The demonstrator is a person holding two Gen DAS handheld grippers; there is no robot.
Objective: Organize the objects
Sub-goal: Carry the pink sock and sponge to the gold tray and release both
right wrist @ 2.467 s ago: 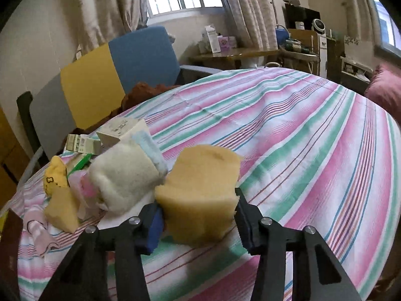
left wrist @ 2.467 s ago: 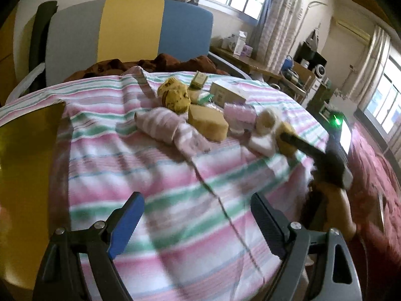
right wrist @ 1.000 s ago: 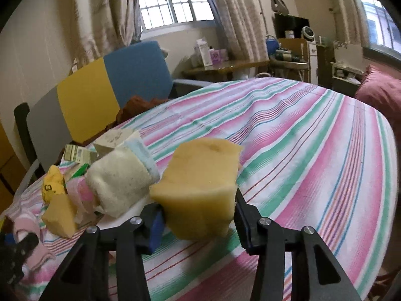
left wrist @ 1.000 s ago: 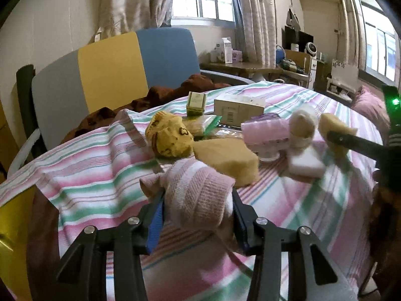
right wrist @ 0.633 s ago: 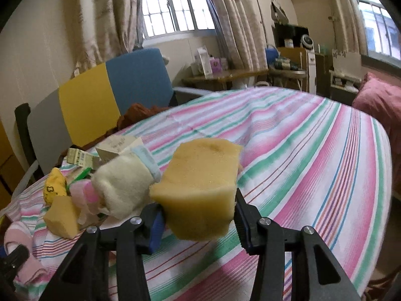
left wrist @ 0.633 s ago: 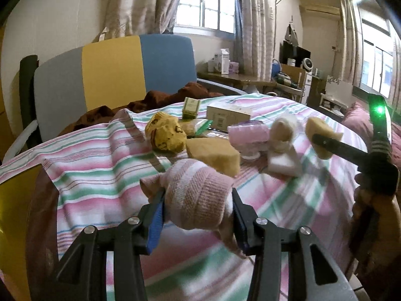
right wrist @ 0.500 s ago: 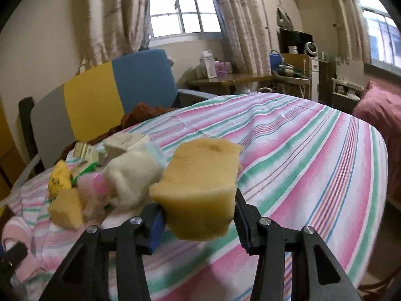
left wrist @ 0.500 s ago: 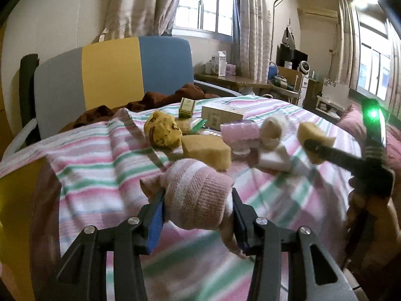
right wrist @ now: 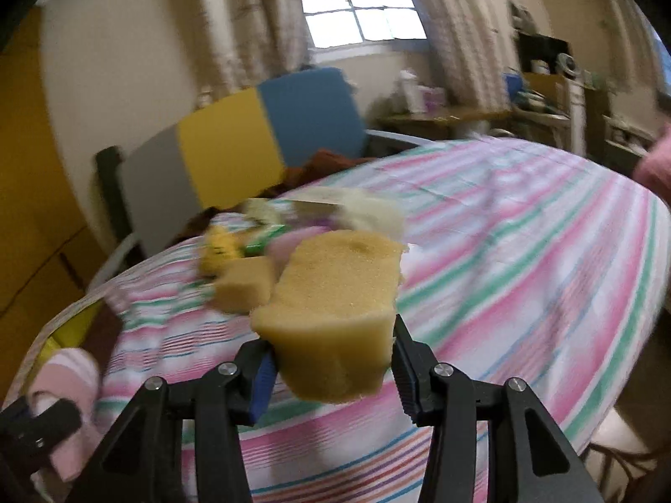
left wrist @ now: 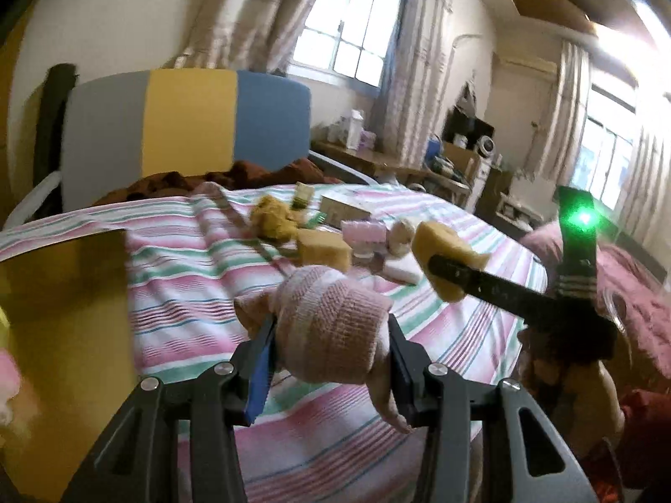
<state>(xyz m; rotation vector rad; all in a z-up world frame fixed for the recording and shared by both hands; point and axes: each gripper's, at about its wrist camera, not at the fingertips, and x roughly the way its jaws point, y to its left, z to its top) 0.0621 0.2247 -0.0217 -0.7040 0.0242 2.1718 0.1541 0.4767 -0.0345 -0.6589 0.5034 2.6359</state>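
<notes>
Grippers both loaded: left gripper [left wrist: 331,360] clamps a pink knit sock [left wrist: 331,331], right gripper [right wrist: 333,360] clamps a yellow sponge [right wrist: 335,306], both held above the striped tablecloth [left wrist: 188,276]. Clutter sits farther back on the cloth: second sponge [left wrist: 323,249], yellow plush [left wrist: 272,218], pink roll [left wrist: 362,232], cardboard box [left wrist: 342,209]. Tricolour chair back [left wrist: 188,121] stands behind the table. Nothing lies between the grippers and the pile.
</notes>
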